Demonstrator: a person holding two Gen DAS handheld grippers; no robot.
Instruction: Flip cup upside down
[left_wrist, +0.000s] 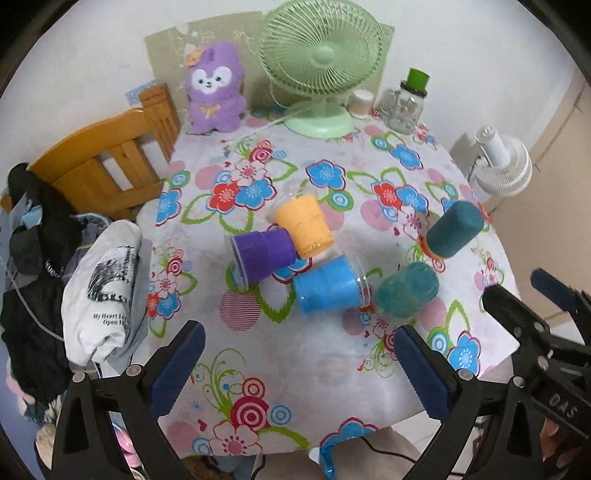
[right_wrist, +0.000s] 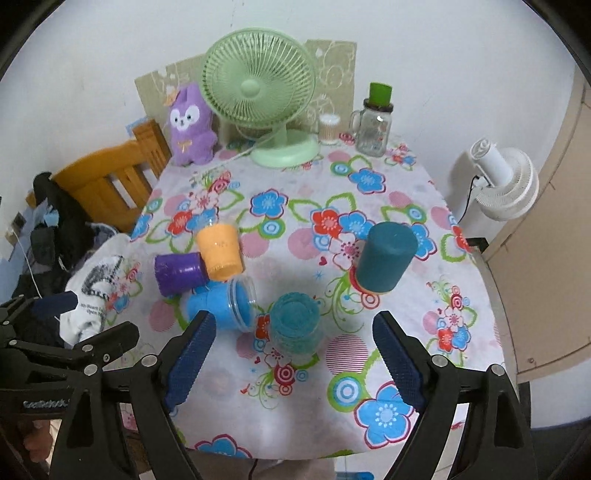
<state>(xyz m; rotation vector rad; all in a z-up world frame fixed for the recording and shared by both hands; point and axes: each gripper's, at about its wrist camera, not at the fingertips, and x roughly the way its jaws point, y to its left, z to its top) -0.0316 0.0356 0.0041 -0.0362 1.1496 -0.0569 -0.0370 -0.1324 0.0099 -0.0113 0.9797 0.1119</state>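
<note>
Several cups sit on the flowered tablecloth (left_wrist: 332, 387) (right_wrist: 295, 413). An orange cup (left_wrist: 304, 225) (right_wrist: 219, 251) stands upside down. A purple cup (left_wrist: 264, 254) (right_wrist: 179, 273) and a light blue cup (left_wrist: 327, 286) (right_wrist: 225, 302) lie on their sides. A teal cup (left_wrist: 406, 290) (right_wrist: 295, 325) stands bottom up, and a dark teal cup (left_wrist: 454, 229) (right_wrist: 386, 256) stands bottom up further right. My left gripper (left_wrist: 299, 365) is open and empty, in front of the blue cup. My right gripper (right_wrist: 291, 356) is open and empty, just in front of the teal cup.
A green fan (left_wrist: 319, 66) (right_wrist: 258, 96), a purple plush toy (left_wrist: 214, 88) (right_wrist: 190, 125), a glass mug jar (left_wrist: 404, 105) (right_wrist: 373, 127) and a small container (right_wrist: 328, 127) stand at the back. A wooden chair (left_wrist: 107, 162) with clothes (left_wrist: 99, 288) is left. A white fan (right_wrist: 506, 177) is right.
</note>
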